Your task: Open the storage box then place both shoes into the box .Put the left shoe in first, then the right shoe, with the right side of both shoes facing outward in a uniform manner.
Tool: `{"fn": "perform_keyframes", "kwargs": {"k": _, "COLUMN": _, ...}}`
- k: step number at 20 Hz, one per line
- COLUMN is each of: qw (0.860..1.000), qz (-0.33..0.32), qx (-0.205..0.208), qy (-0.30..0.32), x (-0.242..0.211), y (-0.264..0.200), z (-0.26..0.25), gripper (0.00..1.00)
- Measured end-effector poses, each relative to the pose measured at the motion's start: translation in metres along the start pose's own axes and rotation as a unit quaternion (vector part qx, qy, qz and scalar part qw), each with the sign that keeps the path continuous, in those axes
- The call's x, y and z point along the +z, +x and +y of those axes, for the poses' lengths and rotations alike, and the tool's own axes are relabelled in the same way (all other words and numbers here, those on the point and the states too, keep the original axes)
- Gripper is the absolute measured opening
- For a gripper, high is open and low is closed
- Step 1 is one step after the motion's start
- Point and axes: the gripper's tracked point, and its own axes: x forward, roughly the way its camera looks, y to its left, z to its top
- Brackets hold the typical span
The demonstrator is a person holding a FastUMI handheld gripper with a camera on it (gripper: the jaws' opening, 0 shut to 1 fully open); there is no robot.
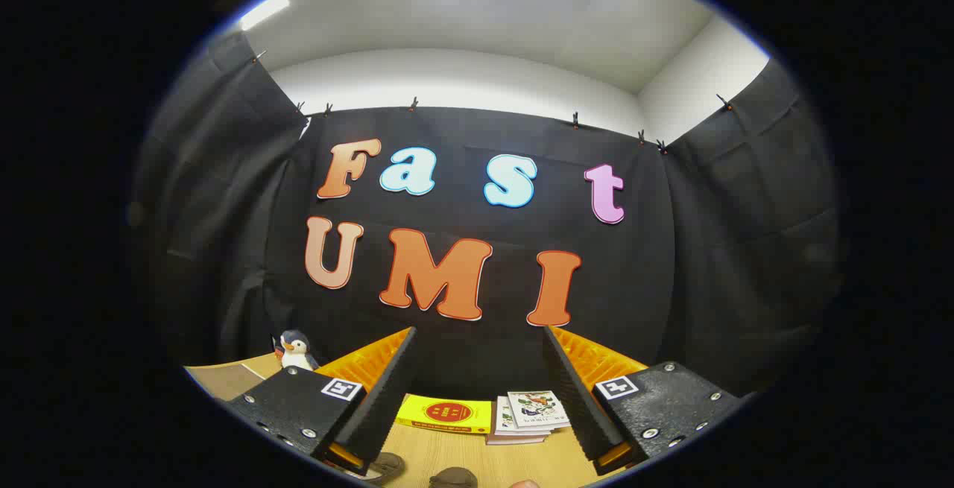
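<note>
Left to right from my hand-held gripper point(477, 343) cam.

Far left: small penguin plush point(296, 351) standing upright at the back edge of the tabletop point(514, 462), against the black cloth wall. It's just beyond and left of my left finger point(384, 391).

A flat tan sheet or board point(223, 378) lies on the tabletop just in front of the penguin, partly hidden by the gripper body.

My fingers are spread wide, nothing between them, nothing touching either one. They're raised and aimed mostly at the back wall, not down at the surface.

Between the fingers, low down on the tabletop: yellow book point(445, 414) with a red round mark on its cover, lying flat, nearer my left finger. Just right of it, touching or nearly so, a small stack of booklets point(528, 415); the top one is white with an illustrated cover and sits slightly askew on the ones under it. The stack ends near my right finger point(577, 391).

Task items: two dark brownish rounded shapes at the near edge of the tabletop, below the fingertips, one by the base of my left finger point(387, 464), one more central point(453, 477). These look like the shoes, but they're cropped, so I can't tell which is left or right, or how they're facing.

Right of that, a small pale rounded bit point(525, 483) at the very bottom; can't tell what it is.
</note>
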Motion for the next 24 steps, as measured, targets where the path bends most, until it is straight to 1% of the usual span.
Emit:
{"fn": "perform_keyframes", "kwargs": {"k": 9, "qw": 1.000, "qz": 0.003, "qx": 0.004, "qy": 0.001, "x": -0.005, "y": 0.000, "z": 0.010, "gripper": 0.98}}
{"fn": "perform_keyframes", "kwargs": {"k": 16, "qw": 1.000, "qz": -0.004, "qx": 0.005, "qy": 0.000, "x": -0.002, "y": 0.000, "z": 0.007, "gripper": 0.98}}
{"fn": "perform_keyframes", "kwargs": {"k": 18, "qw": 1.000, "qz": -0.003, "qx": 0.010, "qy": 0.001, "x": -0.004, "y": 0.002, "z": 0.010, "gripper": 0.98}}
{"fn": "perform_keyframes", "kwargs": {"k": 21, "qw": 1.000, "qz": 0.020, "qx": 0.023, "qy": 0.004, "x": -0.021, "y": -0.003, "z": 0.021, "gripper": 0.98}}
{"fn": "perform_keyframes", "kwargs": {"k": 24, "qw": 0.997, "qz": 0.033, "qx": 0.061, "qy": 0.019, "x": -0.031, "y": -0.007, "z": 0.049, "gripper": 0.98}}
